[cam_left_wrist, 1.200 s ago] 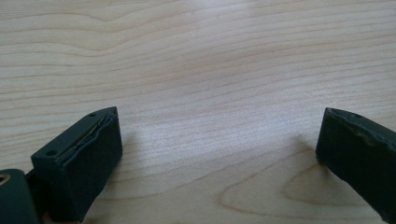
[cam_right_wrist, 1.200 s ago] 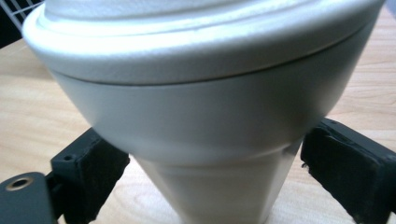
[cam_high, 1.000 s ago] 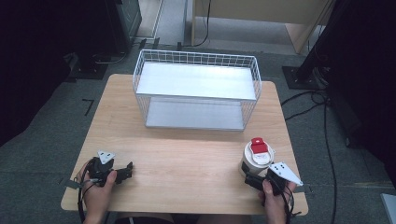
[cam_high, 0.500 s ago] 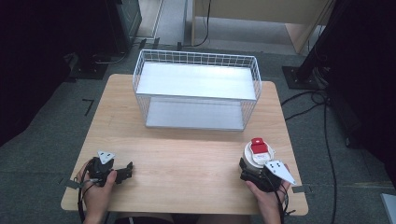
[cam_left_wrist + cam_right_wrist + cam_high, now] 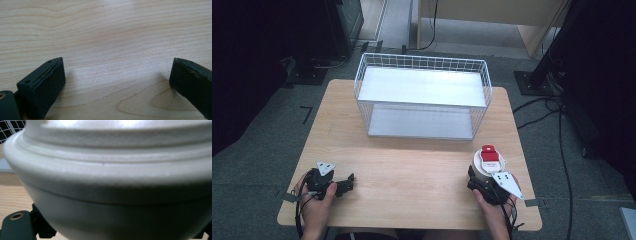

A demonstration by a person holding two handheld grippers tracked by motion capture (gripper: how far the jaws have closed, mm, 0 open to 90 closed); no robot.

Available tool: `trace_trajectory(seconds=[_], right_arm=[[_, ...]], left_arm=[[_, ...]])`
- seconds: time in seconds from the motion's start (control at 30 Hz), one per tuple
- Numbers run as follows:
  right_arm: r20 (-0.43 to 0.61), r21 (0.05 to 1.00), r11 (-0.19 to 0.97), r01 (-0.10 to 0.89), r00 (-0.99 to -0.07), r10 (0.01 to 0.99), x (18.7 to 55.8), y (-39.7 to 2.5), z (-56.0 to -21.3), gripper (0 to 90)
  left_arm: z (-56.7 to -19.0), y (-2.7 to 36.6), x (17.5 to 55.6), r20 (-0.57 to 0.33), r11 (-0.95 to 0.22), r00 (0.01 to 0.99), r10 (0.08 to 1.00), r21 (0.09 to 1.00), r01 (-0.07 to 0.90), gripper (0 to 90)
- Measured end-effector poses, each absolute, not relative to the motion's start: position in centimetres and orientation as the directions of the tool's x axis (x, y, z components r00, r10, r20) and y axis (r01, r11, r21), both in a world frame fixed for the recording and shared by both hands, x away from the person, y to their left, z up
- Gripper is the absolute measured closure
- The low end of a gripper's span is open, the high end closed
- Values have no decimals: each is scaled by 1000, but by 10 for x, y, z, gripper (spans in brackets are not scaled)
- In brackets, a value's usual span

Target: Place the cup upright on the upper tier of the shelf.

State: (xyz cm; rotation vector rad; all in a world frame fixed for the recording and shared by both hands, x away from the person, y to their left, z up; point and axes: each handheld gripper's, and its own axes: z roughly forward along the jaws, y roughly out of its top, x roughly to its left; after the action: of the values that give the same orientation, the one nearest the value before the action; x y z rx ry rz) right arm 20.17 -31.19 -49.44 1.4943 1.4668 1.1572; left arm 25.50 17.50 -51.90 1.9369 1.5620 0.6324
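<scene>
So we count one white cup with a red-and-white lid, one white wire shelf rack with two levels, and two grippers on the wooden table. The cup stands near the table's right front edge, and our right gripper sits right up against it; whether its jaws actually pinch the cup we can't tell. Our left gripper rests low near the front-left corner, jaws spread wide over bare wood.

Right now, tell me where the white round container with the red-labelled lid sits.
In the high view, the white round container with the red-labelled lid stands on the wooden table's near right side, at the right hand-held gripper, before the white wire basket.
</scene>
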Motion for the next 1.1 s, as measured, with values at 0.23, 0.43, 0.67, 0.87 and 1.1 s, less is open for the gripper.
trace_trajectory(seconds=[0.23, 0.43, 0.67, 0.87, 1.1], right_arm=[[130, 948, -106, 301, -63, 989, 201, -314, -483, 111], [118, 960, -91, 265, -87, 989, 206, -307, -467, 112], [111, 969, -82, 232, -118, 987, 217, -293, -446, 112], [112, 975, -81, 206, -146, 983, 228, -283, -429, 113], [119, 979, -86, 183, -178, 977, 243, -273, -406, 113]], left_arm=[[-519, 175, 255, 10, -156, 206, 979, 687, 710, 9], [-519, 175, 255, 9, -155, 206, 979, 687, 710, 9], [-519, 175, 255, 9, -155, 205, 979, 687, 710, 9], [-519, 175, 255, 8, -154, 205, 979, 688, 710, 9], [-519, 175, 255, 9, -154, 205, 979, 689, 709, 8]])
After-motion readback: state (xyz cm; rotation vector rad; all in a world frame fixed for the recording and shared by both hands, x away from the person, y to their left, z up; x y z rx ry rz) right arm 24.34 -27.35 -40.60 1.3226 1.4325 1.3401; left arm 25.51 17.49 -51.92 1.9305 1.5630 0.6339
